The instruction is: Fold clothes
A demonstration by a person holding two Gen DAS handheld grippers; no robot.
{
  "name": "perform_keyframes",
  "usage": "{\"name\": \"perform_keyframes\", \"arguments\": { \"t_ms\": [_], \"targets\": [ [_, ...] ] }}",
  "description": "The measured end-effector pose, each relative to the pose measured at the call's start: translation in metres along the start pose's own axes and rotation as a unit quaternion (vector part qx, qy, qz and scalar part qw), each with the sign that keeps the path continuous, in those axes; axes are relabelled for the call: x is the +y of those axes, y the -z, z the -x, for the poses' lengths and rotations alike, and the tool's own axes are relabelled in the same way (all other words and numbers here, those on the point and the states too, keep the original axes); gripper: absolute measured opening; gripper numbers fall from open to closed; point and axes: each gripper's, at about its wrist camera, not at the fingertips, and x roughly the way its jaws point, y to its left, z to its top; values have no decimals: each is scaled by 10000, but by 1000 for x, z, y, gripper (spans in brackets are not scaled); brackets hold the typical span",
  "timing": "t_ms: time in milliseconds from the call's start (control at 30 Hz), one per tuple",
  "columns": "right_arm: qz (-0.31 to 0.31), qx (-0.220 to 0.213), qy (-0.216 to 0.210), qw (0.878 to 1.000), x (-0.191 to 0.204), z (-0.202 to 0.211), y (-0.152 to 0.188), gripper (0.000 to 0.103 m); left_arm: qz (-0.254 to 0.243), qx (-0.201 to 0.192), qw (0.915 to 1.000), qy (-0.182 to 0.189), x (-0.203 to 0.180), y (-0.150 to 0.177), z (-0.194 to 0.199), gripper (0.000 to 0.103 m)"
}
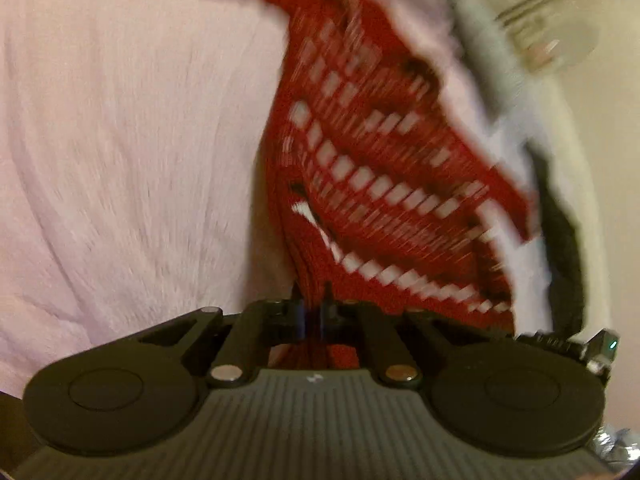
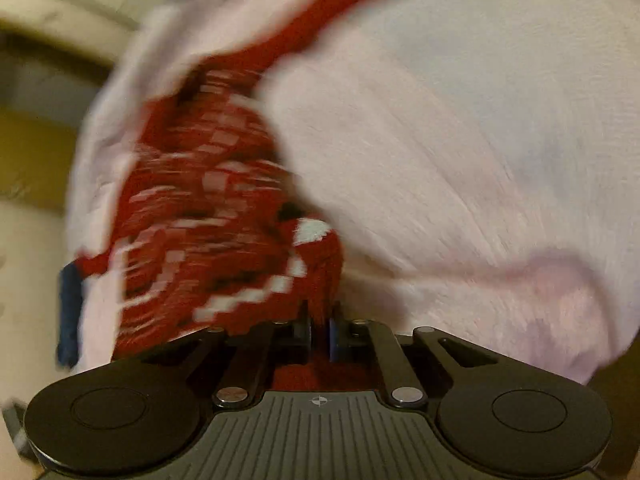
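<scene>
A red garment with a white check pattern [image 1: 360, 168] stretches away from my left gripper [image 1: 314, 312], whose jaws are shut on a bunched red edge of it. It lies over a pale pink bedsheet [image 1: 120, 140]. In the right wrist view the same red checked garment [image 2: 208, 208] bunches up in front of my right gripper [image 2: 320, 332], which is shut on a fold of its red cloth. Both views are blurred by motion. The far end of the garment runs as a red band [image 2: 320, 12] toward the top of the picture.
The pink sheet [image 2: 460, 160] fills most of both views. A dark strap or cloth [image 1: 560, 240] lies at the bed's right edge, with a cream wall [image 1: 592, 120] behind. A dark blue item [image 2: 70, 312] shows at the left edge of the sheet.
</scene>
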Motion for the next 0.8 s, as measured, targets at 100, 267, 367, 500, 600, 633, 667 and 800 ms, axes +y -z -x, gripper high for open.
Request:
{"name": "perform_keyframes", "arguments": {
  "t_ms": [100, 267, 367, 500, 600, 633, 667, 800],
  "targets": [
    [390, -112, -232, 9989, 13, 32, -2, 6, -183, -173, 9993, -267, 1, 5, 37, 3],
    [337, 769, 460, 9954, 10, 3, 10, 6, 294, 753, 9915, -1022, 42, 31, 4, 4],
    [110, 1206, 1320, 9838, 4, -27, 18, 12, 12, 1219, 9848, -1236, 36, 34, -8, 5],
    [-235, 780, 1571, 9842, 1, -17, 1, 39, -278, 1226, 9879, -911, 26, 9, 9, 6],
    [-319, 275, 1825, 9823, 5, -6, -25, 39, -427, 884, 9917, -828, 17, -26, 11, 7],
    [-327, 126, 1879, 9816, 7, -5, -34, 39, -461, 791, 9928, -777, 13, -38, 2, 9],
    [-370, -17, 1906, 9810, 10, -7, -45, 39, -491, 701, 9937, -722, 8, -50, -9, 11],
    [-504, -424, 1992, 9777, 27, -19, -73, 40, -523, 414, 9969, -428, -15, -99, -64, 14]
  ]
}}
